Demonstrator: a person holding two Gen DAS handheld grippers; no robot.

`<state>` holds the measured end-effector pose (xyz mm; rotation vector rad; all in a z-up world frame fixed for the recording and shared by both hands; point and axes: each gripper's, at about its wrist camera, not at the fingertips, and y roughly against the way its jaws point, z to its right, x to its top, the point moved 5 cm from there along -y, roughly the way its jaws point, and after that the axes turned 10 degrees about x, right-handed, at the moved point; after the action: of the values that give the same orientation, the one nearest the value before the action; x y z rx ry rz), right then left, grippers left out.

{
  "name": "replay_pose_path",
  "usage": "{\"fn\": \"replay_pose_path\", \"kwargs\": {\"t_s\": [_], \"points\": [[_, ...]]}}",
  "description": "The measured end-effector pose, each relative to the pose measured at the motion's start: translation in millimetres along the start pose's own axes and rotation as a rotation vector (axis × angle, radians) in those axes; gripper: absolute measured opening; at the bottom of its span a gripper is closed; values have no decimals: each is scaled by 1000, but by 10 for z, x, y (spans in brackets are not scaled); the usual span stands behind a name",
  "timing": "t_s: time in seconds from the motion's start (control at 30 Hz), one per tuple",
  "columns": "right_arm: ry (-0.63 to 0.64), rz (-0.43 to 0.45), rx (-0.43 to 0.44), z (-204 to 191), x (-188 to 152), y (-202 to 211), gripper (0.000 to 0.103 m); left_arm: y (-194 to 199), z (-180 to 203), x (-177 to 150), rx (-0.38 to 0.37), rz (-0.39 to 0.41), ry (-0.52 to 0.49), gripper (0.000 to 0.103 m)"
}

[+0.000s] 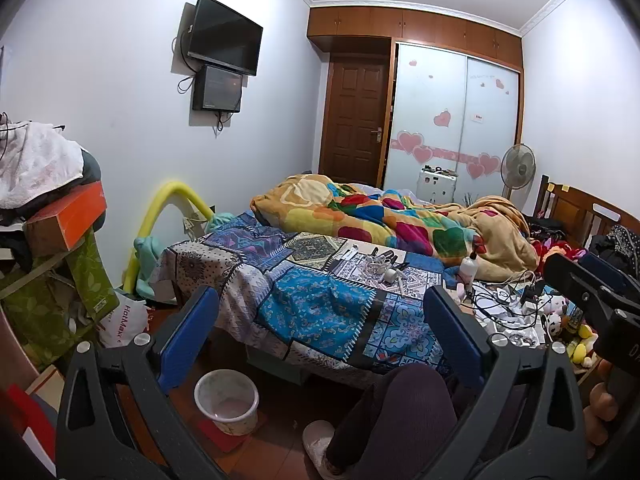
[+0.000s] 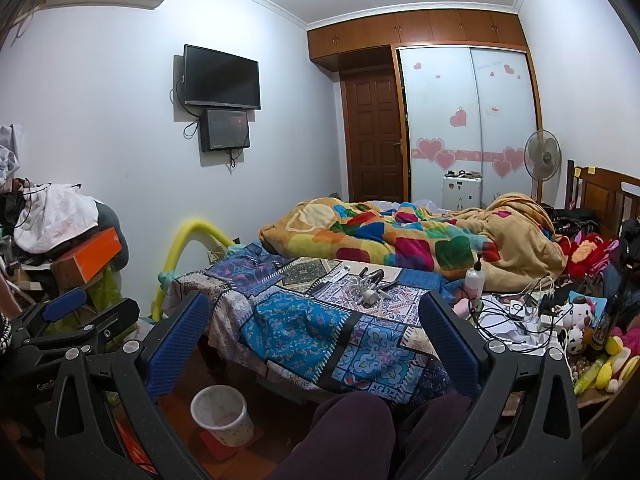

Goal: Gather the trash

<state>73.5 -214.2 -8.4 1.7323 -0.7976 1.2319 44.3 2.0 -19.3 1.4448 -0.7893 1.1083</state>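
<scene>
Blue ribbed pads | left tool (image 1: 320, 336), right tool (image 2: 316, 340) spread, empty | round bin (image 1: 226, 402)

I see the bed (image 1: 320, 300) filling the middle of both views, covered by a blue patchwork spread (image 2: 304, 324). A crumpled multicoloured blanket (image 1: 384, 216) lies across its far half. At centre frame sit small white and dark items (image 2: 372, 284), a white pump bottle (image 2: 475, 278) right of them, then tangled cables (image 1: 508, 300). Lower left, a pale bin (image 1: 226, 400) stands on the reddish floor (image 1: 280, 444).
</scene>
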Motion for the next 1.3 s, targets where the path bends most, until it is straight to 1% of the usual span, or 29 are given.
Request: {"fn": "replay_pose_path", "kwargs": {"t_s": [0.97,1.17,1.3], "points": [[11,-4,6,-40,12,23,103,14,26,-77,4,-13,1,103],[9,-25,16,-38,-33,-33,103,-42,21,-69,12,-26,2,103],[2,-49,17,12,-56,-121,103,-162,52,-42,7,-54,8,103]]}}
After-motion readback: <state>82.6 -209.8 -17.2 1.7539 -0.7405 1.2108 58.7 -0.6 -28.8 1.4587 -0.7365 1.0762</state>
